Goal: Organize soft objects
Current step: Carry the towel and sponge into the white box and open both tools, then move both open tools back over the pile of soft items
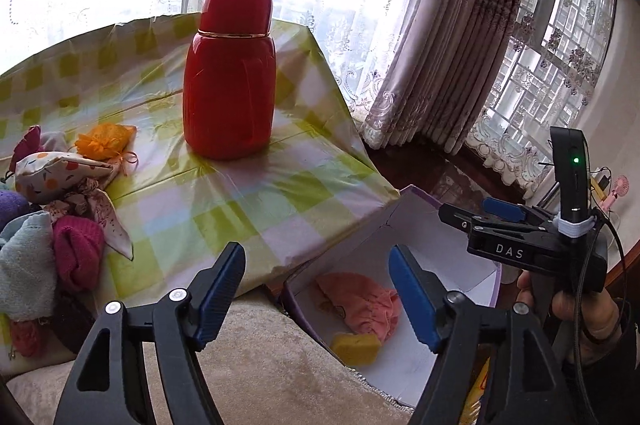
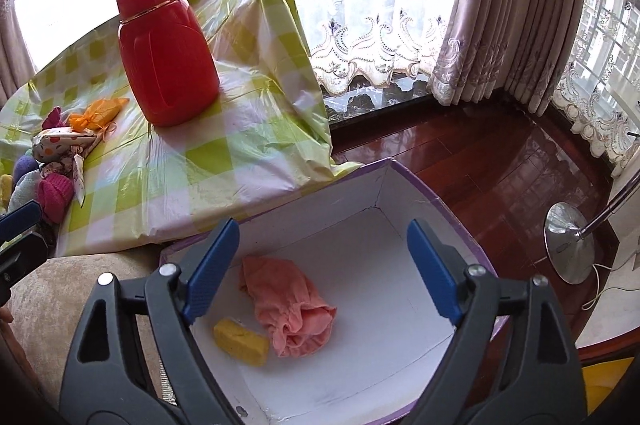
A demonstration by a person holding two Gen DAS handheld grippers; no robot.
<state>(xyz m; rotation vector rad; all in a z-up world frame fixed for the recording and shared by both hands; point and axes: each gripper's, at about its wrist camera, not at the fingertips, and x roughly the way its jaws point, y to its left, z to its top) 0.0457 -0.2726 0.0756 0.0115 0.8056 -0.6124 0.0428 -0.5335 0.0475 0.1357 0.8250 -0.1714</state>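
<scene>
Both hand-held grippers, left [image 1: 318,291] and right [image 2: 318,271], are released and empty above the box [image 2: 404,193]. It holds two things: one pink cloth [image 2: 288,305], one yellow sponge [image 2: 241,342]. One red flask [image 2: 166,45] stands on the counter [image 2: 248,145].

Red flask [image 1: 229,73] upright on checked tablecloth [image 1: 256,193] — curtains [image 1: 444,45] behind.

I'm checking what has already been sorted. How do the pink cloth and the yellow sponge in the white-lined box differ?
The crumpled pink cloth is larger and lies loosely bunched with folds; the yellow sponge block is smaller, compact and keeps a blocky shape. The pink cloth lies nearer the middle of the box floor; the yellow sponge lies nearer the wall on the table side. Both rest inside the purple-edged, white-lined cardboard box, touching or nearly so.
</scene>
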